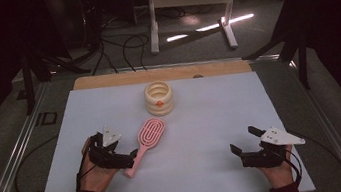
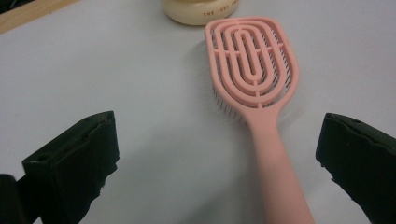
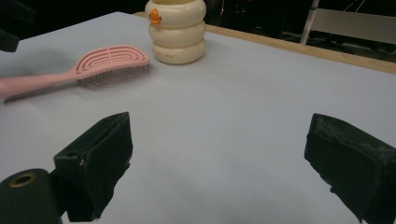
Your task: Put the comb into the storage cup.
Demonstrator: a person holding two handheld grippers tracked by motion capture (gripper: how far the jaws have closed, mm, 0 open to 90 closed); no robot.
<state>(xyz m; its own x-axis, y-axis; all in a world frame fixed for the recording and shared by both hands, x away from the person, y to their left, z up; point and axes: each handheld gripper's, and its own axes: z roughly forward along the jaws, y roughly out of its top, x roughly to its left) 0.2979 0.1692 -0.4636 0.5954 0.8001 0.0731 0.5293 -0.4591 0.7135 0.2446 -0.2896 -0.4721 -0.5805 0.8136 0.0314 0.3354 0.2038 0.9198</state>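
Two objects lie on the tabletop (image 1: 202, 122): a pink hairbrush (image 1: 146, 143), bristles down, and a cream ribbed pot (image 1: 159, 97) just beyond its head. The left gripper (image 2: 217, 158) has its fingers spread wide astride the handle, gripping nothing, seemingly lined up for a grasp. The right gripper (image 3: 217, 163) waits well apart, fingers wide and empty.

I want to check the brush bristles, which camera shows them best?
The right gripper view: it sees the brush side-on, bristles down on the table. The left gripper view shows mostly its slotted back; the high view shows it small.
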